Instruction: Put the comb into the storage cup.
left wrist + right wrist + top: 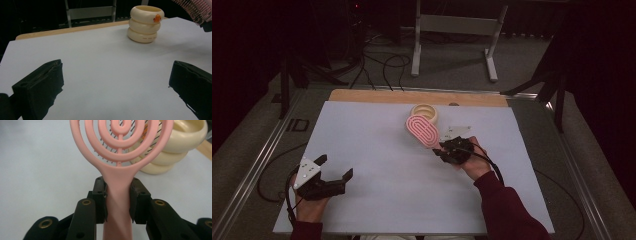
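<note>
A pink hairbrush (423, 131) with a looped, vented head is held off the table by its handle (117, 202). My right gripper (443, 151) is shut on that handle, both pads pressing its sides, and the brush head (117, 140) points toward a cream ribbed holder (424, 113) just behind it. The holder (145, 23) stands upright and bears a small orange mark. Near the table's front left corner my left gripper (334, 167) rests open, its jaws (112, 87) wide apart with bare table between them.
A white sheet (377, 165) covers the table, with a wooden strip (412, 96) along the far edge. Beyond the table stand a metal frame's legs (452, 45) and loose cables (382, 65) on the floor.
</note>
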Demonstrator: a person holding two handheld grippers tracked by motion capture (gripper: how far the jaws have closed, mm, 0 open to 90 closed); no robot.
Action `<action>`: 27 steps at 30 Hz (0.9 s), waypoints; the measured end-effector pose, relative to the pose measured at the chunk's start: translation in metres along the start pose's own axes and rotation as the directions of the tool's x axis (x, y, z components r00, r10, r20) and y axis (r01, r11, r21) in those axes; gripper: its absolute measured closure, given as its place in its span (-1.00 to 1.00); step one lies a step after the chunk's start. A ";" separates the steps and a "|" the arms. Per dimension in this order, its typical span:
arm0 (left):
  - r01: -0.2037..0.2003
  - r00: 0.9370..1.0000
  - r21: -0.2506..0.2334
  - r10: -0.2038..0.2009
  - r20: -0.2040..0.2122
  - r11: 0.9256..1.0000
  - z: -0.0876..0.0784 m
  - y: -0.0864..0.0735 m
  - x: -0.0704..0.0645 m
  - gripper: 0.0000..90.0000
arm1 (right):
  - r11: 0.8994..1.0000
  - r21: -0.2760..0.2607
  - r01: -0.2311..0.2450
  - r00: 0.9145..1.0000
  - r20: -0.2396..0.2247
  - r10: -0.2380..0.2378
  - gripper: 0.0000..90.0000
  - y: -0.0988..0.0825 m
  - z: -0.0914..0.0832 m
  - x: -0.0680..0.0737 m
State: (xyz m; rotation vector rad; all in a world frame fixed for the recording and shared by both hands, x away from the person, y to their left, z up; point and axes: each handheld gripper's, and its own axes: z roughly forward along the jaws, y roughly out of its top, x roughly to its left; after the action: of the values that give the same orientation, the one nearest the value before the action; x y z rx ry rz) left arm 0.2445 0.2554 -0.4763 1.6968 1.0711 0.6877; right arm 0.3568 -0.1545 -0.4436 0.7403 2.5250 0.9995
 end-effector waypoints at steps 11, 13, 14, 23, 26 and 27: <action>0.003 1.000 0.005 -0.003 0.003 1.000 0.001 0.000 0.000 -1.00 | 0.997 -0.076 0.004 1.000 0.015 -0.002 0.56 0.002 0.001 0.003; 0.005 1.000 0.005 -0.005 0.005 1.000 0.001 0.000 -0.001 -1.00 | 0.996 -0.086 0.004 1.000 0.017 -0.003 0.56 0.002 0.001 0.003; 0.004 1.000 0.004 -0.004 0.006 1.000 0.001 0.001 -0.001 -1.00 | 0.996 -0.094 0.003 1.000 0.017 -0.002 0.56 0.002 0.001 0.002; 0.014 1.000 0.000 -0.014 0.009 1.000 0.003 0.008 -0.003 -1.00 | 0.988 -0.152 0.007 1.000 0.025 -0.004 0.56 0.004 0.002 0.007; 0.007 1.000 0.003 -0.007 0.013 1.000 0.004 0.012 -0.004 -1.00 | 0.987 -0.158 0.013 1.000 0.023 -0.010 0.56 0.004 0.003 0.008; 0.009 1.000 0.002 -0.009 0.013 1.000 0.004 0.014 -0.005 -1.00 | 0.988 -0.157 0.013 1.000 0.023 -0.010 0.56 0.005 0.003 0.009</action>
State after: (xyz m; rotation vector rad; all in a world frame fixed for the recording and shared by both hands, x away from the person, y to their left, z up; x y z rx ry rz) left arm 0.2507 0.2472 -0.4647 1.6949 1.0693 0.6691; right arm 0.3527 -0.1450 -0.4434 0.6859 2.3956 1.1634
